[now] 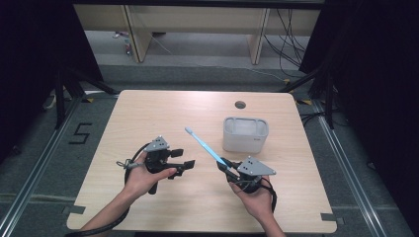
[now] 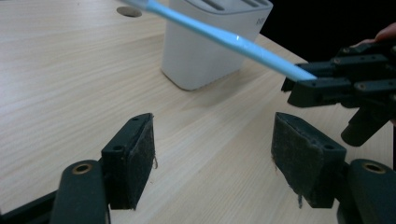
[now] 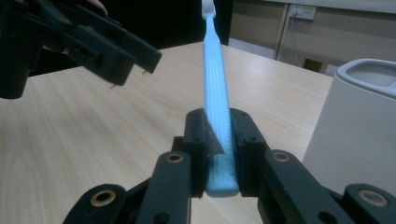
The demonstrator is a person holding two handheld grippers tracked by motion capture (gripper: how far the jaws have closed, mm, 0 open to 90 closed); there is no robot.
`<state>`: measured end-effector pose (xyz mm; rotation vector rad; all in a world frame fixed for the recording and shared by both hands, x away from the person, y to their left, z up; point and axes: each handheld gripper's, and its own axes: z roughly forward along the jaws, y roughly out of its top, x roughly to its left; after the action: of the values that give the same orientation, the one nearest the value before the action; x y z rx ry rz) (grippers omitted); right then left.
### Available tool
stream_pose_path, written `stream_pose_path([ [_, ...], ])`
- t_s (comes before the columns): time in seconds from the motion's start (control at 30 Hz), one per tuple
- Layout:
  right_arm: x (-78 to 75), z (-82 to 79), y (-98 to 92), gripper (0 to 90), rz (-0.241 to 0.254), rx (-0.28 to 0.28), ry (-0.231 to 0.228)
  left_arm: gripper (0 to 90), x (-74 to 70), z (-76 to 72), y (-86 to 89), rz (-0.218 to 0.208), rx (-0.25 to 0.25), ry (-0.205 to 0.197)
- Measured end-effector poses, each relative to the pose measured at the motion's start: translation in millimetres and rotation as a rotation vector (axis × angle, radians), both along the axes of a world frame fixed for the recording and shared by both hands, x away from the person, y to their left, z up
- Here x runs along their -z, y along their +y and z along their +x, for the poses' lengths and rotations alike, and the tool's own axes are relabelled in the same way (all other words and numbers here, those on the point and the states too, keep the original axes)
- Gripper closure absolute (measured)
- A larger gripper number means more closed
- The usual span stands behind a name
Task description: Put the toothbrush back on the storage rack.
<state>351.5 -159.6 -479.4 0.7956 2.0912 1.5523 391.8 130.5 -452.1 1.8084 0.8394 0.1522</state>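
toothbrush (image 1: pixel 203 144): 1 (blue) | holder (image 1: pixel 245 134): 1 | grippers: 2 | table (image 1: pixel 148 113): 1

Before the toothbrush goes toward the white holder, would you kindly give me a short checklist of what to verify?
1. Right gripper shut on the blue toothbrush handle: ok.
2. Left gripper open, nothing between its pads: ok.
3. Left gripper apart from the toothbrush: ok.
4. White holder upright on the table: ok.
5. Holder's top slots free: cannot tell.
6. Brush head aimed at the holder: not ok; it points up and away to the holder's left.
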Motion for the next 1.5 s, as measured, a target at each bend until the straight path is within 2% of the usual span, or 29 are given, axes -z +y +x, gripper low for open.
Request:
stream_pose_path([
  [0.23,0.2,0.8,6.5,78.8,-0.002,-0.017,-0.007,30.8,-4.5,2.4,-7.8,-0.015,-0.004,-0.014],
  [0.27,-0.5,2.0,6.1,78.7,-0.021,-0.009,-0.044,31.4,-5.1,2.4,-8.7,-0.019,-0.003,-0.016],
  [0.3,-0.4,2.5,6.2,78.7,-0.023,-0.009,-0.050,31.7,-5.9,2.5,-9.5,-0.025,0.000,-0.016],
  [0.33,-0.4,2.5,6.2,78.7,-0.023,-0.009,-0.050,31.7,-6.7,2.5,-10.4,-0.032,0.002,-0.015],
  [0.37,0.2,1.0,8.3,78.8,-0.001,-0.014,-0.011,32.1,-8.0,2.9,-11.9,-0.046,0.009,-0.011],
  [0.47,-0.1,0.3,8.8,78.8,0.002,-0.012,-0.007,32.5,-8.9,3.1,-14.0,-0.054,0.007,-0.011],
  [0.53,0.2,1.5,8.9,78.8,0.007,-0.021,-0.039,32.8,-9.8,4.2,-16.4,-0.059,0.008,-0.007],
  [0.57,-0.1,0.2,9.3,78.7,0.006,-0.025,-0.014,32.9,-9.8,4.2,-16.4,-0.059,0.008,-0.007],
  [0.6,-0.6,-0.8,9.2,78.7,0.001,-0.022,-0.011,33.0,-10.0,4.6,-17.2,-0.062,0.008,-0.003],
  [0.67,-1.0,-1.5,9.1,78.8,-0.003,-0.015,-0.015,33.1,-9.8,5.7,-19.3,-0.069,0.008,0.007],
  [0.7,-1.4,-0.3,8.3,78.7,-0.015,-0.014,-0.045,33.2,-9.7,6.3,-20.4,-0.072,0.008,0.009],
  [0.73,-1.2,-0.4,9.1,78.7,-0.010,-0.017,-0.049,33.6,-9.6,6.8,-21.4,-0.075,0.009,0.013],
  [0.83,-0.7,-0.3,10.1,78.7,-0.005,-0.012,-0.057,33.8,-8.9,9.1,-24.7,-0.085,0.014,0.026],
  [0.87,-0.1,-1.0,10.9,78.7,-0.003,-0.022,-0.039,34.2,-8.4,9.9,-25.4,-0.088,0.016,0.030],
  [0.97,0.1,-0.6,10.5,78.7,-0.012,-0.022,-0.048,34.8,-7.5,11.9,-27.4,-0.100,0.013,0.038],
  [1.1,0.3,-0.9,11.6,78.7,-0.006,-0.016,-0.057,39.9,-6.8,14.3,-28.7,-0.134,0.006,0.058],
  [1.17,0.3,-2.6,12.3,78.7,-0.003,-0.027,-0.011,42.0,-6.4,15.1,-28.6,-0.143,0.001,0.062],
  [1.2,0.3,-2.6,12.3,78.7,-0.003,-0.027,-0.011,42.9,-6.4,15.1,-28.6,-0.143,0.001,0.062],
  [1.23,0.3,-2.5,12.1,78.7,-0.005,-0.024,-0.012,42.9,-6.3,15.6,-28.7,-0.149,-0.001,0.065],
  [1.27,0.6,-0.4,11.4,78.6,-0.007,-0.019,-0.049,44.8,-6.1,16.0,-28.8,-0.154,-0.001,0.066],
  [1.4,0.2,-0.2,12.2,78.6,-0.011,-0.010,-0.073,49.6,-6.3,16.4,-29.9,-0.166,-0.001,0.067],
  [1.43,0.3,-0.9,13.0,78.6,-0.006,-0.013,-0.057,50.7,-6.1,16.6,-30.5,-0.177,0.000,0.064],
  [1.5,0.2,-0.8,12.9,78.6,-0.013,-0.015,-0.059,52.8,-7.1,16.1,-31.4,-0.183,0.001,0.069],
])
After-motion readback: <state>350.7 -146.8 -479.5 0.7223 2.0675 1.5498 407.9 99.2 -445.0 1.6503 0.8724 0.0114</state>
